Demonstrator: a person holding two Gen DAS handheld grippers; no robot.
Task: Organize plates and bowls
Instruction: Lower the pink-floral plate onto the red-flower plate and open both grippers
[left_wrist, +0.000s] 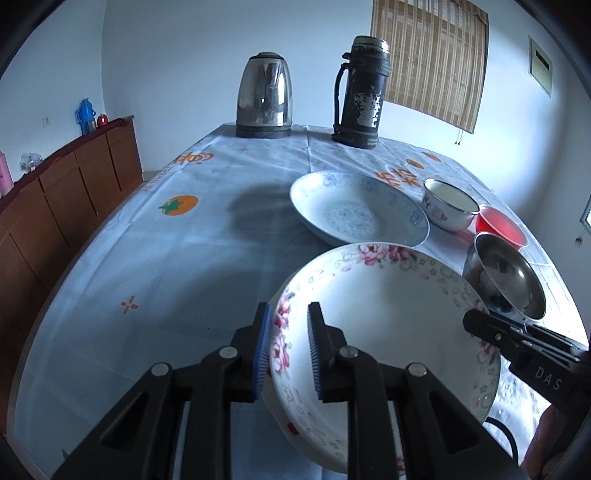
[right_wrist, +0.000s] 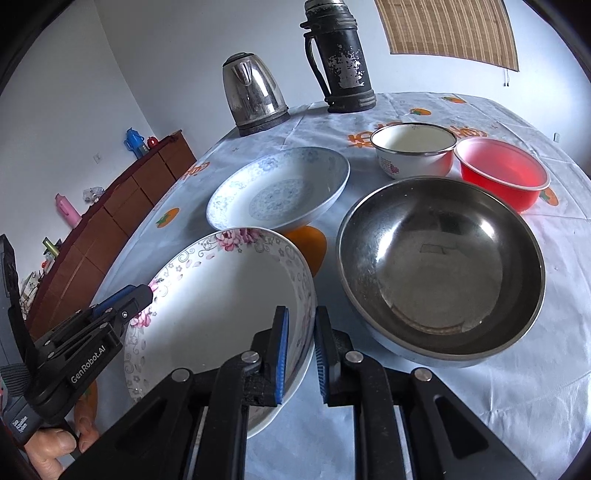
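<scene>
Now both tongs (left_wrist: 290, 345) (right_wrist: 301, 354) pinch floral plate (left_wrist: 388, 332) rim, plate empty

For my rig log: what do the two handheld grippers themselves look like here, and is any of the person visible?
Both grippers, left and right, are black linkage frames with silver pivot pins and ribbed blue finger pads. One body reads "GenRobot.AI", the other "DAS". No cables visible. A bare hand grips the left handle; no sleeve shows.

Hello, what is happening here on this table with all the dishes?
A person holds a gripper in each hand. Both the left gripper and the right gripper clamp opposite rims of the floral plate, which is tilted. Beyond it rests the blue-patterned plate. To the right stand the steel bowl, the red bowl and the enamel bowl.
</scene>
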